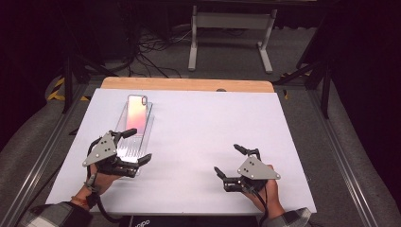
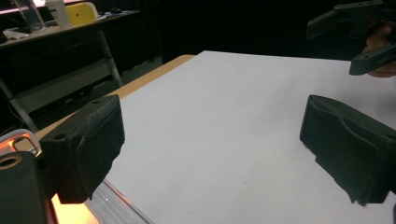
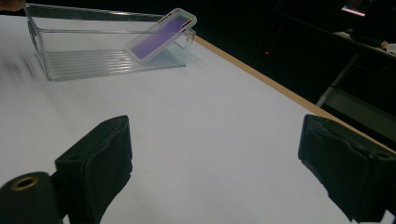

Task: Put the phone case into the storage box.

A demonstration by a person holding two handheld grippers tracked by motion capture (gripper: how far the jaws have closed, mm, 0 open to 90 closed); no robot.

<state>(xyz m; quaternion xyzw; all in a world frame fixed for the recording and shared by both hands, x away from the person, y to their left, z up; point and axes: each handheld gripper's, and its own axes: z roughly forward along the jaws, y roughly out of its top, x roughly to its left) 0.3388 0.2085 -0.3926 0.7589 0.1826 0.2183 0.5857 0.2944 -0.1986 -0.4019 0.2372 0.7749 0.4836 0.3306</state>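
We keep the left hand-held gripper (image 1: 126, 150) released, straddling the clear tray (image 1: 124, 150) near end; right hand-held gripper (image 1: 232, 161) released. We close squarely, keeping the propped phone (image 1: 136, 112) steady.

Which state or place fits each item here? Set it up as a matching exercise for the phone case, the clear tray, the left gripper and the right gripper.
Items:
1. phone case
2. clear tray
3. left gripper
4. right gripper

States or places:
A. jaws open over bare white table, away from the tray
B. leaning tilted, upper end propped on the tray's end wall
C. jaws open at the tray's near end
D. long and see-through, lying flat on the white table at the left side

Pairs: 1-B, 2-D, 3-C, 4-A
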